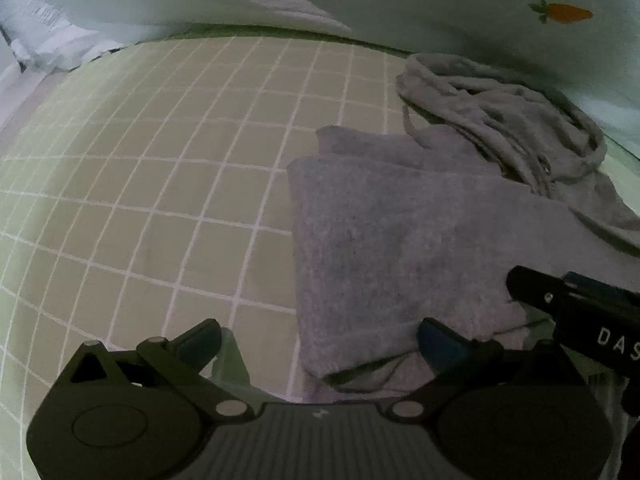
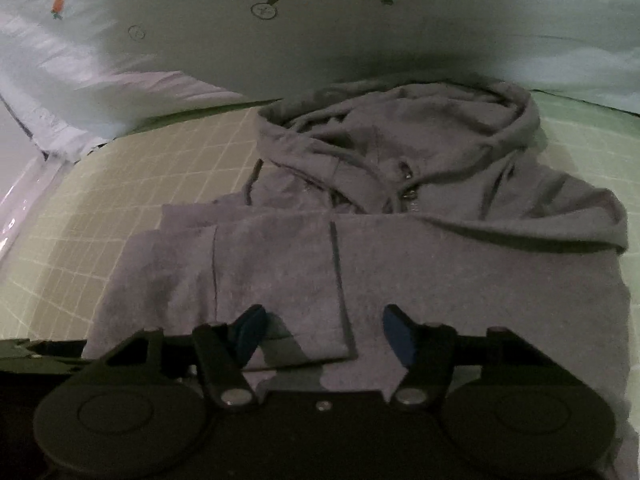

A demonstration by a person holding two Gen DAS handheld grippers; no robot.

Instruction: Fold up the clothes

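both grippers' jaws apart over a folded grey hoodie (image 2: 400, 248), hood (image 2: 400, 128) crumpled, zip closed.

- A green sheet (image 1: 160, 200) with a grid of thin white lines covers the flat surface; in the right wrist view it shows on both sides (image 2: 100, 200).
- Behind it rises a pale quilt (image 2: 320, 40), bunched into soft folds (whether it lies against a wall cannot be told).
- The quilt is printed with an orange carrot (image 1: 564, 12) and small round outline drawings (image 2: 264, 11).
- At the far left edge lies a strip of shiny clear plastic (image 1: 44, 40), crinkled.
- The light is dim and cool, with soft shadows under the quilt's fold.
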